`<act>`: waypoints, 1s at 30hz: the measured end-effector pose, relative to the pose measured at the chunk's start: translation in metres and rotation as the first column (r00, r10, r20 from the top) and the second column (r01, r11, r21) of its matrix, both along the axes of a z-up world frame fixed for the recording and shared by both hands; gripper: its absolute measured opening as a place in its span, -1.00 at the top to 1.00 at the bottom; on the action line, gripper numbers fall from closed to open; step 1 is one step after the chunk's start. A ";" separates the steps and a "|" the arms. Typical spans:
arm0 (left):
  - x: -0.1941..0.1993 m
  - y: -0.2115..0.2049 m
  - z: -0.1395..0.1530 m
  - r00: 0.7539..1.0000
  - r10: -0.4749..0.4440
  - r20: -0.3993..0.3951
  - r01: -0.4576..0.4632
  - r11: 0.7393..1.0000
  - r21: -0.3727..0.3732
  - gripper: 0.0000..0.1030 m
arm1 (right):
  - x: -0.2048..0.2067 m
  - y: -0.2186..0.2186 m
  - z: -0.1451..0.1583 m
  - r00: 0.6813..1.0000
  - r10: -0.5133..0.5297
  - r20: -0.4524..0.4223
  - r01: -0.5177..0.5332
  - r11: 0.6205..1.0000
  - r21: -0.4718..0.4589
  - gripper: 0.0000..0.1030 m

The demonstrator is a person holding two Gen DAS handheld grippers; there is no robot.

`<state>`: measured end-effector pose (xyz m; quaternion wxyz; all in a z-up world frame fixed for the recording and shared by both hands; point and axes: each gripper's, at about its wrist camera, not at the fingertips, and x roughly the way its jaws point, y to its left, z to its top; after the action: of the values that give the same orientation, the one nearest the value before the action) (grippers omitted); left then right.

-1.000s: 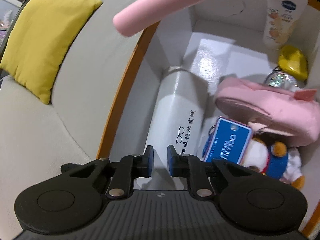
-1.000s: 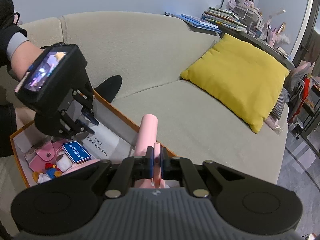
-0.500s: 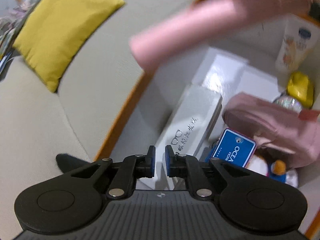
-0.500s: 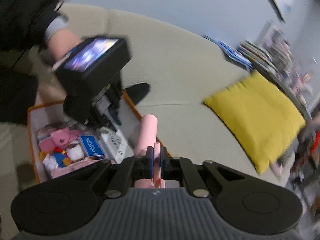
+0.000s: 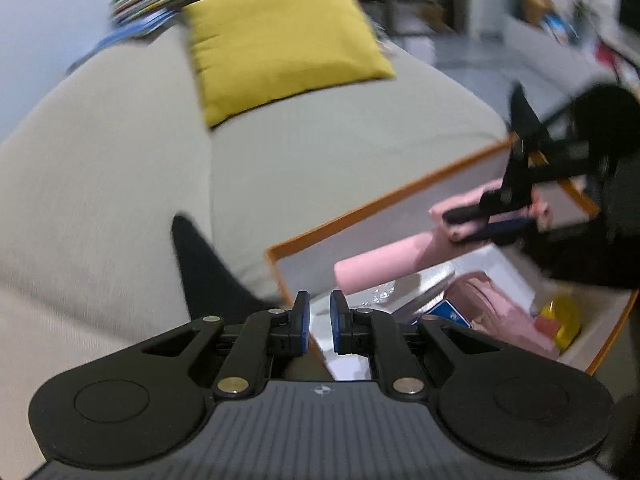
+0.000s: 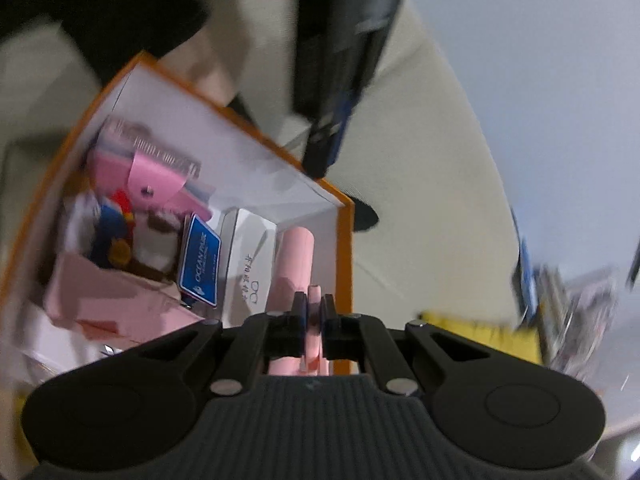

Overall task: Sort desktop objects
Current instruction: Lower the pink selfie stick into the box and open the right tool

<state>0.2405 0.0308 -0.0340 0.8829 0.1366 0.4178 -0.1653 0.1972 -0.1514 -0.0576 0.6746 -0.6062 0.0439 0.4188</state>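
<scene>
Pink roll clamped in right gripper — left gripper empty, fingers slightly apart.

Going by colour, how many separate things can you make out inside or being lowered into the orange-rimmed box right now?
Pink: 3 - rolled item held in the right gripper, snap pouch, flat pink piece
Blue: 1 - Ocean Park card
White: 1 - glasses case
Yellow: 1 - small object
Multicoloured: 1 - plush toy
Total: 7; blur may hide others.
</scene>
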 end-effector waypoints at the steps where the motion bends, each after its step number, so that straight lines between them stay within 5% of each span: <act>1: -0.002 0.007 0.000 1.000 0.028 0.001 -0.027 0.999 -0.032 0.75 | 0.001 0.003 -0.005 1.000 0.023 0.021 -0.023 1.000 -0.018 0.88; 7: -0.005 0.039 -0.007 0.991 0.136 0.006 -0.132 0.970 -0.203 0.75 | 0.007 0.016 -0.031 0.992 0.100 0.079 -0.093 0.992 -0.079 0.88; 18: -0.013 0.041 -0.012 0.992 0.129 0.002 -0.124 0.962 -0.244 0.75 | 0.015 0.015 -0.056 0.977 0.168 0.129 -0.143 0.973 -0.184 0.79; 26: -0.014 0.045 -0.016 0.992 0.130 -0.004 -0.127 0.960 -0.250 0.75 | 0.020 0.016 -0.046 0.996 0.091 0.011 -0.087 0.977 -0.196 0.79; 30: -0.013 0.044 -0.016 0.992 0.127 0.002 -0.122 0.962 -0.244 0.75 | 0.028 0.017 -0.031 0.998 0.028 -0.064 -0.038 0.986 -0.161 0.61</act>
<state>0.2277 0.0750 -0.0505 0.9053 0.0023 0.3942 -0.1582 0.2248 -0.1344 -0.0887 0.6143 -0.6466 0.0887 0.4434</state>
